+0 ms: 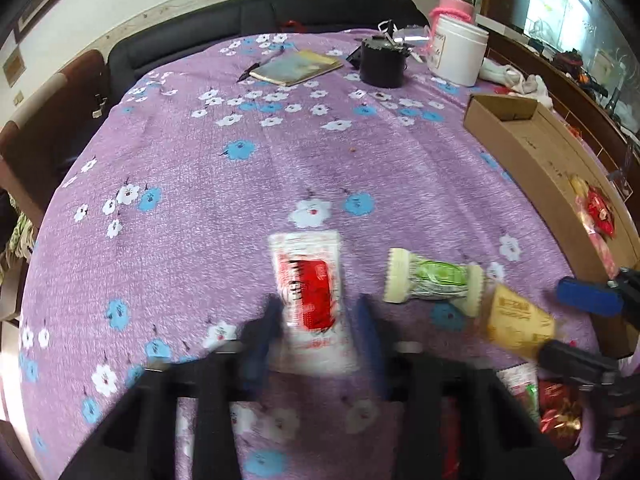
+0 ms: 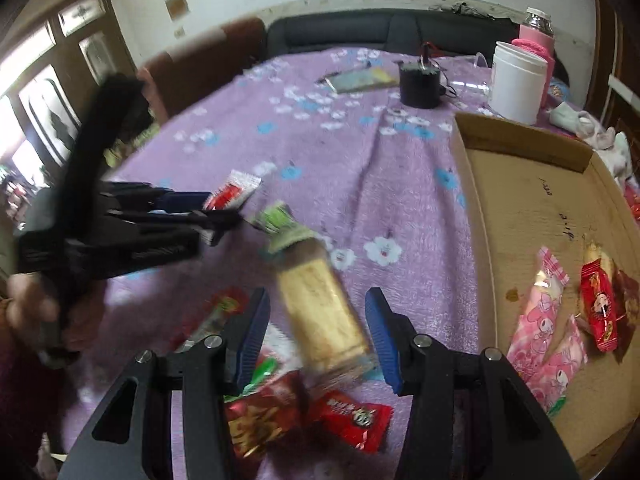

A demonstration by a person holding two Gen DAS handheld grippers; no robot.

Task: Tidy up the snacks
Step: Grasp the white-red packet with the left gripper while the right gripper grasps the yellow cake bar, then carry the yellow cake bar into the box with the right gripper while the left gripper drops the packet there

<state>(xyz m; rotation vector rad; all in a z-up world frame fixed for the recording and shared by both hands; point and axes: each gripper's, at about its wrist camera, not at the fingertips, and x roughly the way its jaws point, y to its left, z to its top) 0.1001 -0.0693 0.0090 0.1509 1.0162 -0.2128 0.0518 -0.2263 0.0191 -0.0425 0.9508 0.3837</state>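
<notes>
While the left hand-held gripper [image 1: 318,320] straddles a red-white packet [image 1: 310,292], the right hand-held gripper [image 2: 318,336] gapes around a yellow packet [image 2: 324,312].

**Purple florals and bright wrappers**

The tablecloth [image 1: 280,160] is lilac, scattered with white and blue flowers. A white packet with a red panel [image 1: 310,280] lies beside a cream and green wrapper [image 1: 434,280] and a yellow packet [image 2: 320,312]. The plain brown cardboard tray [image 2: 520,200] holds pink cartoon-print packets [image 2: 540,320] and a red one [image 2: 600,312]
</notes>
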